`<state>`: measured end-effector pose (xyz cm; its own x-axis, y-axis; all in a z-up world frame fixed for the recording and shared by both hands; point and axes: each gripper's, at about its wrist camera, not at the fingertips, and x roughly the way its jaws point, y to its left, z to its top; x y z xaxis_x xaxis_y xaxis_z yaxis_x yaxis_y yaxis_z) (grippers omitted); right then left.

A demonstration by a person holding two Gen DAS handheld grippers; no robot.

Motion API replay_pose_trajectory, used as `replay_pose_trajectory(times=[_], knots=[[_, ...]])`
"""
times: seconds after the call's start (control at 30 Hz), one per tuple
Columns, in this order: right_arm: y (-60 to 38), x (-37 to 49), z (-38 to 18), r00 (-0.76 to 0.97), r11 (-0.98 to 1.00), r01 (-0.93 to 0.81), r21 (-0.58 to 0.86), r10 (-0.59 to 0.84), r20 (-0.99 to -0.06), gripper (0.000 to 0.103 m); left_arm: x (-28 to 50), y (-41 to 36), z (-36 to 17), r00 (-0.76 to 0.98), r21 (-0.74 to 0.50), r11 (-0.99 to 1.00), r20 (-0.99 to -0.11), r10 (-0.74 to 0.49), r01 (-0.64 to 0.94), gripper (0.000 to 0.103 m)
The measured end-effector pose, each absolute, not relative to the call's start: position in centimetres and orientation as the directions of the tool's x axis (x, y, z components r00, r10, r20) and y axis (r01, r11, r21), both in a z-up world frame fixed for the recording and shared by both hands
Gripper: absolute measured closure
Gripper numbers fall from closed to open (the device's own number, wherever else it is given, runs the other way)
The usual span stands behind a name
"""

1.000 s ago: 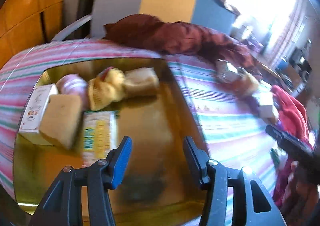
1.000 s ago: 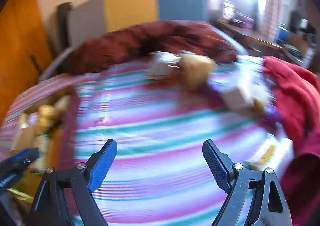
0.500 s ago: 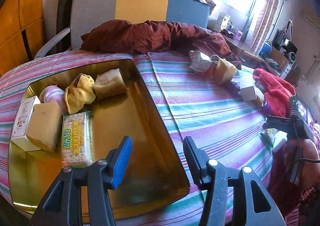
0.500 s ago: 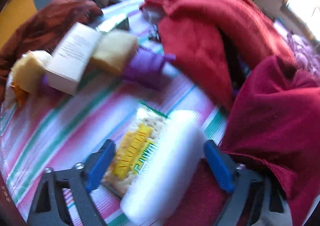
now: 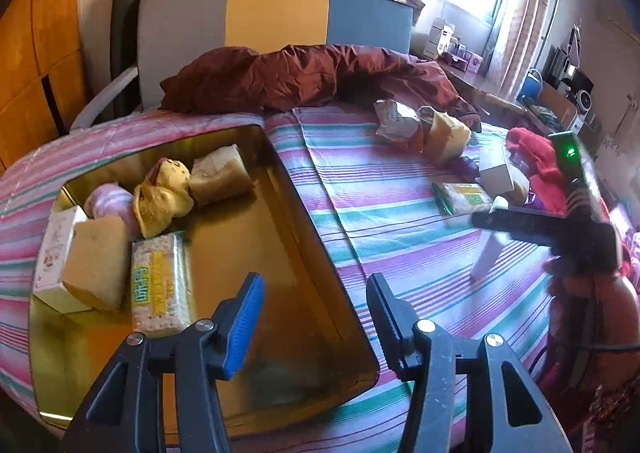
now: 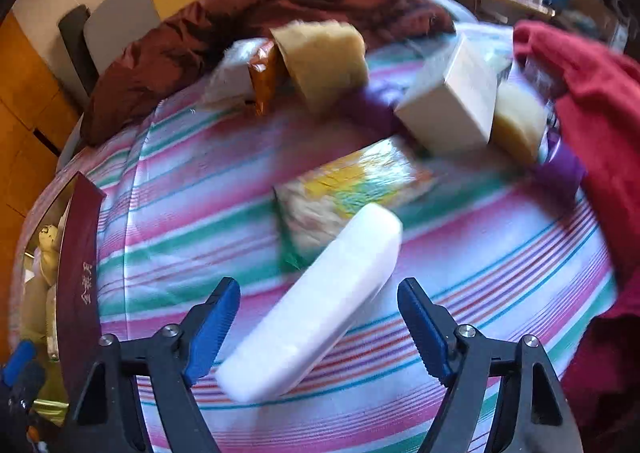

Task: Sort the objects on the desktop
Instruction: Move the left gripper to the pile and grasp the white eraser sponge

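Note:
A gold tray point(image 5: 312, 253) on the striped table holds a cracker pack point(image 5: 158, 285), sponges, a yellow plush and a white box. My left gripper point(image 5: 314, 317) hovers open and empty over the tray's near right edge. My right gripper point(image 6: 320, 329) is open, its jaws either side of a long white block point(image 6: 320, 305) that lies tilted between them; I cannot tell if a finger touches it. Behind it lie a cracker pack point(image 6: 348, 193), a beige box point(image 6: 448, 113) and yellow sponges point(image 6: 324, 57). The right gripper also shows in the left wrist view point(image 5: 492, 221).
A maroon cloth point(image 5: 304, 73) is heaped at the table's far edge before a chair point(image 5: 276, 9). A red cloth point(image 6: 592, 113) lies at the right. The tray's dark red wall point(image 6: 80, 261) shows left in the right wrist view. A snack bag point(image 5: 394, 119) lies far right.
My right gripper has swung back towards the table's middle; the white block now lies between its open jaws, in front of the cracker pack. My left gripper has barely moved.

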<state>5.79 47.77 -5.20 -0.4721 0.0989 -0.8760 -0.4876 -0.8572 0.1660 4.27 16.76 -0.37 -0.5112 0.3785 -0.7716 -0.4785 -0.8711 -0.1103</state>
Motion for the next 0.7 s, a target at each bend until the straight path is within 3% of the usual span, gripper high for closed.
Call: replay_pose_trajectory(times=[0.23,0.37,0.5,0.63,0.7], knots=[[51.2,8.5,-4.4,-0.482,-0.784,-0.585,0.209,0.128,-0.867,0.021,4.4,17.6,-0.5,-0.486,-0.161,-0.861,-0.769,0.416,-0.483,0.049],[52.1,9.7,-5.1,-0.469,-0.774,-0.584,0.245,0.075,-0.880,0.028,5.0,19.5,-0.4,-0.458,-0.156,-0.837,-0.777,0.431,-0.524,0.049],[53.4,10.5,-4.6,-0.450,-0.760,-0.624,0.184,0.156,-0.879,0.028,5.5,21.7,0.1,-0.446,-0.147,-0.810,-0.773,0.452,-0.568,0.048],[55.7,10.5,-3.9,-0.516,-0.747,-0.606,0.273,0.107,-0.850,0.027,5.5,25.4,-0.4,-0.386,-0.169,-0.766,-0.784,0.486,-0.620,0.048],[56.3,10.5,-3.5,-0.565,-0.769,-0.564,0.301,0.093,-0.820,0.022,5.6,27.6,-0.9,-0.357,-0.169,-0.740,-0.792,0.495,-0.650,0.044]])
